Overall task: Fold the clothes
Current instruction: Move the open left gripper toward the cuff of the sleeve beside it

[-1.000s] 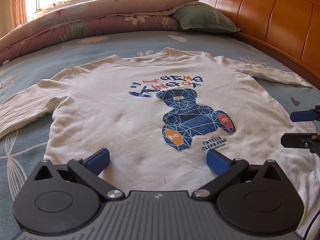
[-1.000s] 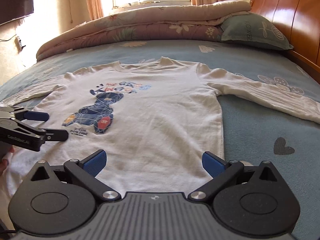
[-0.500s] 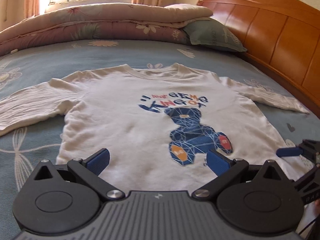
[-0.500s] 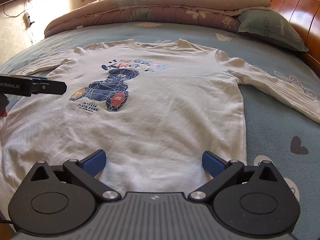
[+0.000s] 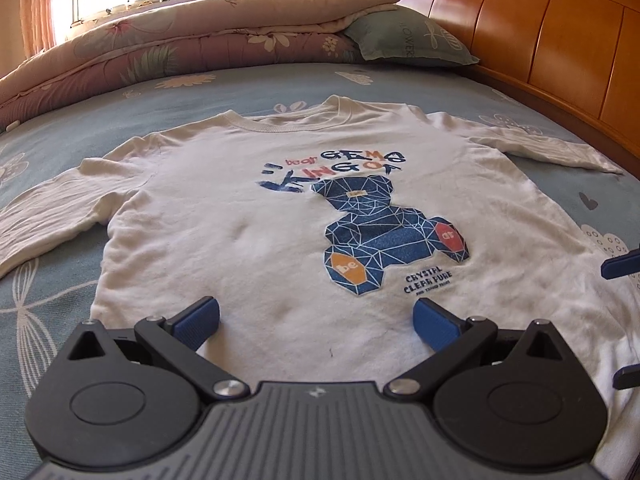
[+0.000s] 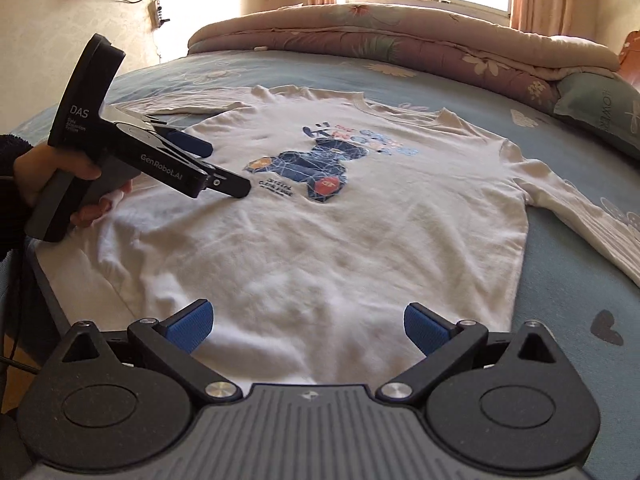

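White cotton fills most of what I see: a long-sleeved shirt (image 5: 248,240) lies flat and face up on the blue bedsheet (image 5: 52,280), collar toward the folded quilt (image 5: 192,52) and pillow (image 5: 408,40) at the far end. Its print, a dark blue bear (image 5: 384,232) under coloured lettering, sits right of centre from my left camera. One sleeve (image 5: 44,220) runs out to the left over the sheet; the other sleeve (image 5: 532,148) stretches right toward the wooden headboard (image 5: 540,40).

My left gripper (image 5: 316,316) hovers above the hem, jaws spread wide, blue pads (image 5: 200,316) well apart with only cloth showing between them. Whether the pads touch the fabric I cannot tell. From my right camera that same gripper (image 6: 224,164) shows from the side, held in my left hand (image 6: 60,184), its fingers parted and hanging over the shirt's left part, near the bear.

My right gripper (image 6: 306,320) is also spread wide, pads (image 6: 424,324) apart, low over the hem, nearer the right side seam. Nothing is pinched in it. In the left view only its blue fingertip (image 5: 622,264) pokes in at the right edge.

The hem lies close to the near edge of the bed, with mild wrinkles across the lower body.
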Demonstrator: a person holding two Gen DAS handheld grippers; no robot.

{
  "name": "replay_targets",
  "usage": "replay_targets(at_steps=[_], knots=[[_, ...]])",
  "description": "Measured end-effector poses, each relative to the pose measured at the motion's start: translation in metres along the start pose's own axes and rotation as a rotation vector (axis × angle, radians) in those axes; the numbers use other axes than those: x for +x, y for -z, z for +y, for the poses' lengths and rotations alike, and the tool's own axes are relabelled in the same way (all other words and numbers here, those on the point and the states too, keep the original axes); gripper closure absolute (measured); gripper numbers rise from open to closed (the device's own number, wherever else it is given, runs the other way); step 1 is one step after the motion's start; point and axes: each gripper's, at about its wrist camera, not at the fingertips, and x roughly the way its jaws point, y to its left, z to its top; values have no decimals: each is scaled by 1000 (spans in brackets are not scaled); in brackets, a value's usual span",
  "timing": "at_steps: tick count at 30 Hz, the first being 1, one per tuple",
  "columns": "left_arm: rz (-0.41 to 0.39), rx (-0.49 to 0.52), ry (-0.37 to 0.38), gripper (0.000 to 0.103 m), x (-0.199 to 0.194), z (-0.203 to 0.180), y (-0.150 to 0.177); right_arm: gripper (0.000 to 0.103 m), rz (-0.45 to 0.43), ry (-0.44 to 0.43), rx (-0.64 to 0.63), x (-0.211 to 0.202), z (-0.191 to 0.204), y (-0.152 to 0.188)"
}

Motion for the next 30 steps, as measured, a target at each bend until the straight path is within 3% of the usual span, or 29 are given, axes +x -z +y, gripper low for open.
replay_targets(at_steps=[4, 10, 14, 17, 20, 25, 30], knots=[[4, -4, -6, 1, 1, -1, -1, 0, 95, 117, 11, 3, -10, 12], [14, -3, -6, 1, 1, -1, -2, 0, 97, 205, 30, -15, -4, 10], [14, 1, -3, 1, 0, -1, -1, 0, 53, 137, 10, -17, 21, -4], [13, 5, -1, 1, 0, -1, -1, 0, 87, 120, -8, 2, 38, -8], [18, 5, 6, 1, 0, 1, -2, 0, 124, 115, 66, 16, 34, -3], [35, 1, 16, 1, 0, 2, -4, 0, 160, 254, 179, 10, 16, -9], [36, 5, 21, 1, 1, 3, -3, 0, 79, 134, 191, 25, 16, -42]])
